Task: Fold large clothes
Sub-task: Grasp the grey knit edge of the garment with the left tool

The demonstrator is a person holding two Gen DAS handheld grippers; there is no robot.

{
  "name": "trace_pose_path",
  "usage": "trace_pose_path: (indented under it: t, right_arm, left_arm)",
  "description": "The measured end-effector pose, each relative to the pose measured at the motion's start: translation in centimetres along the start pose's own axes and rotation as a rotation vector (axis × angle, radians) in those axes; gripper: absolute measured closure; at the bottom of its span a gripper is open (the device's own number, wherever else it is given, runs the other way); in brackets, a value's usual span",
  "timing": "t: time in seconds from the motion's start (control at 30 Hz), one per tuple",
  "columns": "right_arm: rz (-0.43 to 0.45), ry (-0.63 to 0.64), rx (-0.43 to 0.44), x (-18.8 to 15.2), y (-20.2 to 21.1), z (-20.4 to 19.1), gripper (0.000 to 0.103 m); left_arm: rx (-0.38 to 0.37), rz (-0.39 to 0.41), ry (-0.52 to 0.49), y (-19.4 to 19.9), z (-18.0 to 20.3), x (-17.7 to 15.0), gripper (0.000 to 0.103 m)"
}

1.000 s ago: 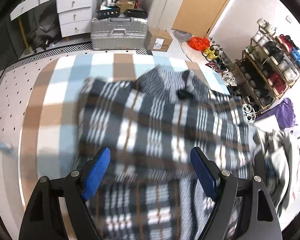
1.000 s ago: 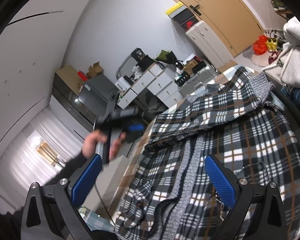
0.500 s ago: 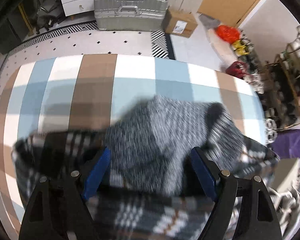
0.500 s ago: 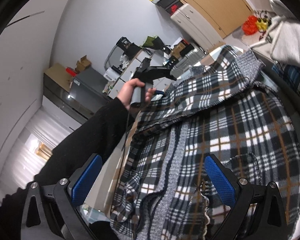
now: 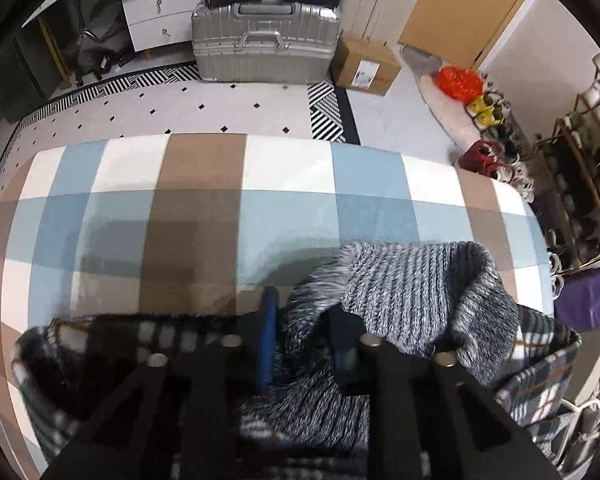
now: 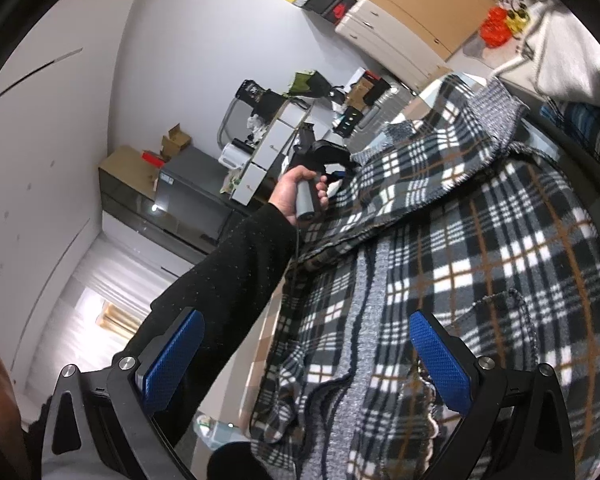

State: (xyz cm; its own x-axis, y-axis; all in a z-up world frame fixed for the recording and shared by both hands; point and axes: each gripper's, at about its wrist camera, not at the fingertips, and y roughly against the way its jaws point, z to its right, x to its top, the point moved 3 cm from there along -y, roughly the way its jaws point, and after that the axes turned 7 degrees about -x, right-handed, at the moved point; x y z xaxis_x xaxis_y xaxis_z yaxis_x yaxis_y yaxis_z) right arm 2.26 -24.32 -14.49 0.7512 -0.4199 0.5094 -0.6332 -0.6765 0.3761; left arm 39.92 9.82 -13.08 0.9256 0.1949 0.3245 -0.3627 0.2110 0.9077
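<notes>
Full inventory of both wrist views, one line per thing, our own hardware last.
plaid jacket: 1, black-white-brown check with grey knit collar, spread on the checked surface.
checked surface: 1, blue, white, brown, under the jacket.
suitcase: 1, silver, on the floor beyond.
cardboard box: 1, brown, right of the suitcase.
drawer unit: 1, white, left of the suitcase.
shoe rack: 1, right wall.
left gripper: blue pads, jaws closing on the knit collar.
right gripper: blue pads, open, above the jacket.
sleeve: black, left arm.

A black, white and brown plaid jacket (image 6: 480, 240) with grey knit collar (image 5: 412, 292) lies on blue-white-brown checked cloth (image 5: 220, 200).
</notes>
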Motion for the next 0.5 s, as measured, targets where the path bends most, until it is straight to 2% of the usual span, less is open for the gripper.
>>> trace_pose_path:
  t: [0.2,0.27,0.37,0.43,0.5]
  right_arm:
    - [0.030,0.080,-0.068,-0.1,-0.1,-1.0,0.000]
    - [0.042,0.119,-0.133,-0.2,-0.4,-1.1,0.000]
    - [0.065,0.215,-0.322,0.5,-1.5,-1.6,0.000]
    - [0.073,0.255,-0.347,1.6,-1.8,-2.8,0.000]
    - [0.094,0.344,-0.366,4.2,-2.6,-4.8,0.000]
  left_arm:
    - [-0.064,0.132,-0.104,5.1,1.4,-2.9,0.094]
    - [-0.109,0.171,-0.123,6.7,1.7,-5.1,0.094]
    - [-0.150,0.187,-0.141,7.7,1.7,-7.8,0.094]
    - [-0.160,0.195,-0.154,7.8,1.3,-8.7,0.094]
    - [-0.187,0.189,-0.130,7.7,0.6,-8.8,0.094]
